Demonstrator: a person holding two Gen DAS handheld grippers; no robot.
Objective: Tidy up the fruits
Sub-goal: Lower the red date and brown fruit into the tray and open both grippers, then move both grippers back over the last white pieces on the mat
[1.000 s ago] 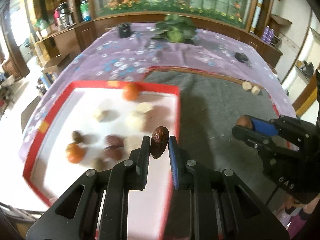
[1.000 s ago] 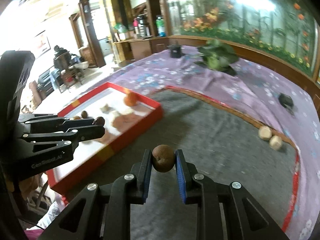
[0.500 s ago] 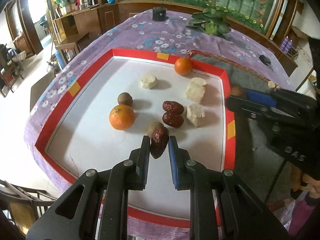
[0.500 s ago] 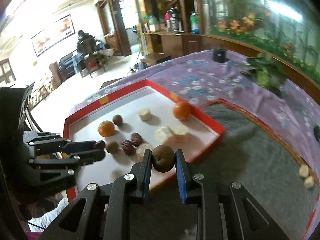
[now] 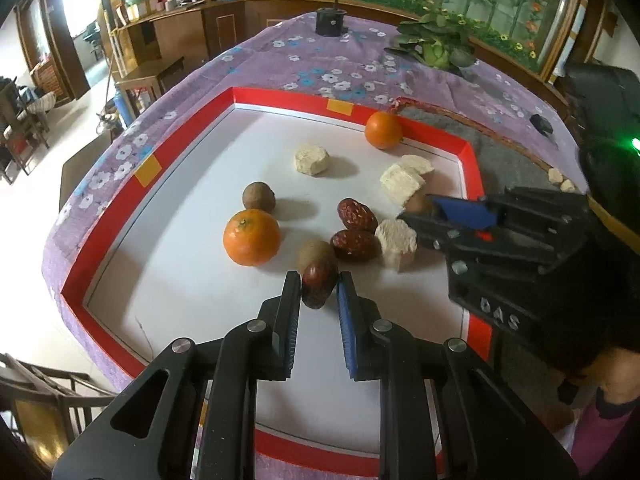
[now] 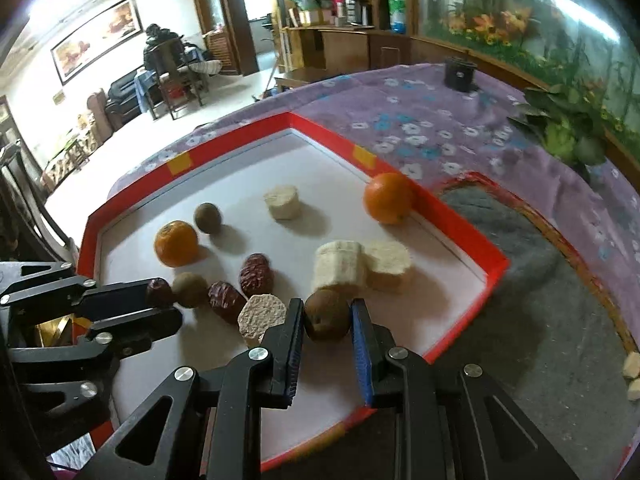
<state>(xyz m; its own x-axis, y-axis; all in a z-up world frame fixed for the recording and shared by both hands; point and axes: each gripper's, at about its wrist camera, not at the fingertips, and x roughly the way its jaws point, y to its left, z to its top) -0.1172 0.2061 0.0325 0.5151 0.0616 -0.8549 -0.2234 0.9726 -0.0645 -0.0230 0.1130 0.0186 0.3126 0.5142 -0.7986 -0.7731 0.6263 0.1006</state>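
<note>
A red-rimmed white tray holds two oranges, two red dates, brown longans and pale cut chunks. My left gripper is shut on a red date, low over the tray beside a longan; it also shows in the right wrist view. My right gripper is shut on a brown longan over the tray's right side, near a pale chunk; it shows in the left wrist view.
The tray lies on a purple flowered tablecloth. A grey mat to the right carries two pale chunks. A potted plant and a black cup stand at the table's far side.
Both grippers have moved left from over the grey mat to above the tray and come lower toward the fruit. Each still holds its fruit.
</note>
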